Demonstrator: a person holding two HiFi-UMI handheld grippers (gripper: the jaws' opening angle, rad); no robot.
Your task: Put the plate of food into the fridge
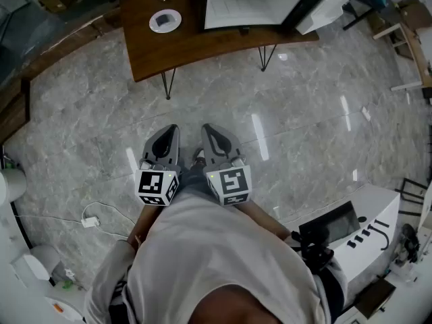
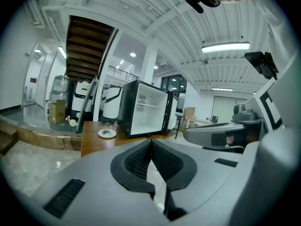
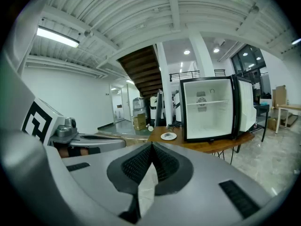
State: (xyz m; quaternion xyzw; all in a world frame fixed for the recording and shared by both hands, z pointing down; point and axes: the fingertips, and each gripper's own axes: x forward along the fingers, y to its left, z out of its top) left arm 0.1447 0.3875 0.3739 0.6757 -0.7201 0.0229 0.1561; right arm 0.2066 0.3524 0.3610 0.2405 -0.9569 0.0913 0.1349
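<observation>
Here, left tongs [image 1: 171, 129] and right tongs [image 1: 208, 129] are pressed together, empty.
Only the gripper views show the fridge [image 3: 209, 109] open inside, beside the plate [image 1: 165, 20] on the tabletop [image 1: 202, 46].

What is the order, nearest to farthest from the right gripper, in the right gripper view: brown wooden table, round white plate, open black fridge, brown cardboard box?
From the right gripper:
1. Brown wooden table, its front edge, ahead.
2. Round white plate, left on the table, and open black fridge, right: too close to call.
3. Brown cardboard box, far behind, left.
</observation>
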